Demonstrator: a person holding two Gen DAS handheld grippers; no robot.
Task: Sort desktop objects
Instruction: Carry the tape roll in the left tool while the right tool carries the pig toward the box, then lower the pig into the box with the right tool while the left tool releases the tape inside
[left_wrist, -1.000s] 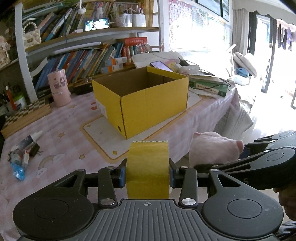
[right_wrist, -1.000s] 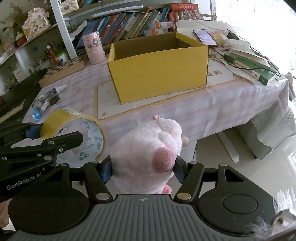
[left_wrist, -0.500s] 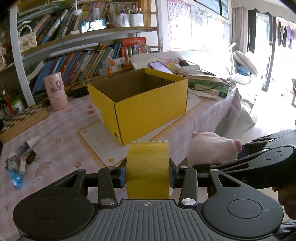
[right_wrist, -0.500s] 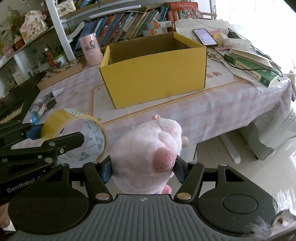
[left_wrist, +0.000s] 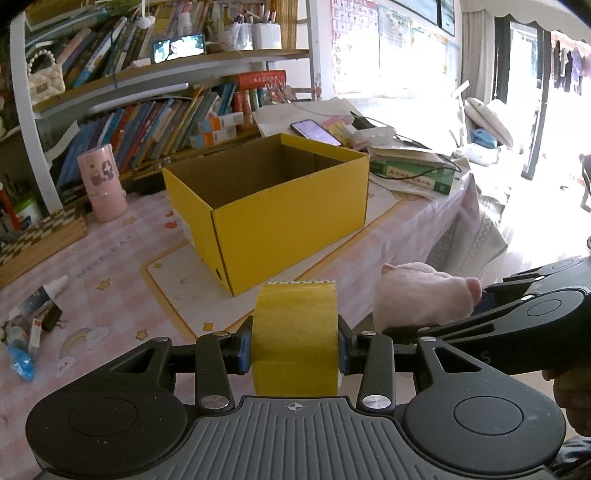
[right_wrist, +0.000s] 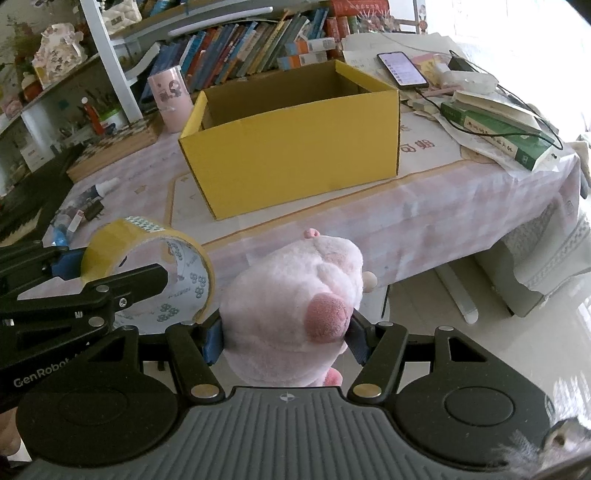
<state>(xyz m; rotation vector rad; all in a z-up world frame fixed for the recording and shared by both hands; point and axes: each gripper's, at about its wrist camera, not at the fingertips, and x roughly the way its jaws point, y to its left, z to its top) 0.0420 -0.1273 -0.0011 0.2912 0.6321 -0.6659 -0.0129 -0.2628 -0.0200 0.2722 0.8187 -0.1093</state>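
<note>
Nearest the cameras, the left gripper (left_wrist: 295, 349) pinches one tape roll (left_wrist: 295, 332) and the right gripper (right_wrist: 284, 336) squeezes one plush pig (right_wrist: 291, 314), both held off the table's (right_wrist: 424, 206) near edge. Beyond stands one yellow box (left_wrist: 280, 221), open and showing nothing inside, now nearer than a second ago.

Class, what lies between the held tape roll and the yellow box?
Only bare mat and tablecloth; the left wrist view shows nothing between tape roll and box.
</note>
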